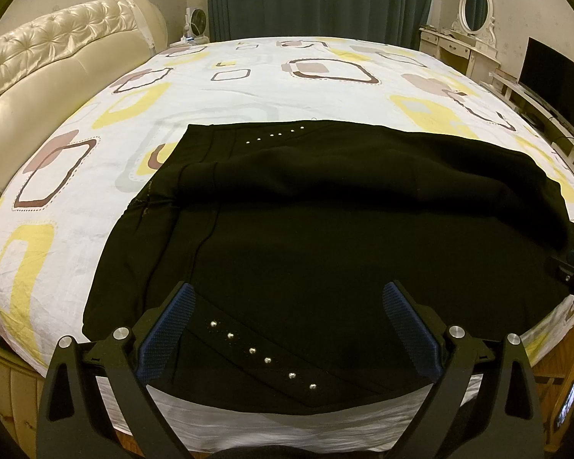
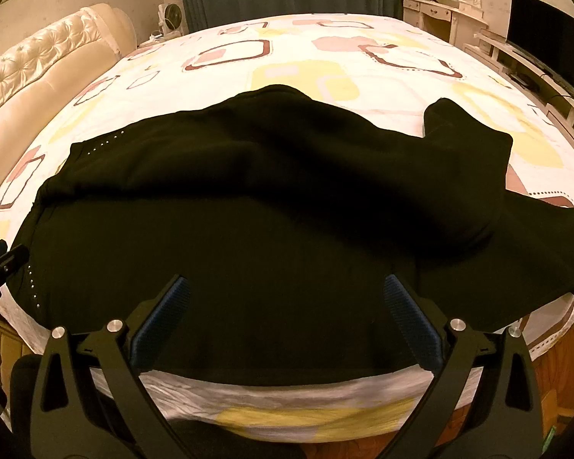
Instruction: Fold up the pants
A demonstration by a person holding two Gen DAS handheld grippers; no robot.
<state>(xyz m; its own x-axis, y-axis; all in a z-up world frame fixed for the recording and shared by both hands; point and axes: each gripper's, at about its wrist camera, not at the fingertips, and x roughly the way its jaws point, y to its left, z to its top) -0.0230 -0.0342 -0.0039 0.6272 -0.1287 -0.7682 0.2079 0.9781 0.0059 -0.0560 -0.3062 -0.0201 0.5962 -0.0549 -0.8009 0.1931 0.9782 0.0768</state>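
Black pants (image 1: 325, 229) spread rumpled across patterned bed (image 1: 248, 88), stud rows near left; left gripper (image 1: 287, 317) and right gripper (image 2: 287, 306) both wide, empty.

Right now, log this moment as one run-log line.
task: fold pants | pants: black, spread on bed, legs bunched | left gripper: open, over studded edge | right gripper: open, holding nothing

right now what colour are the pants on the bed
Black pants, with silver studs; clearest in the left wrist view.
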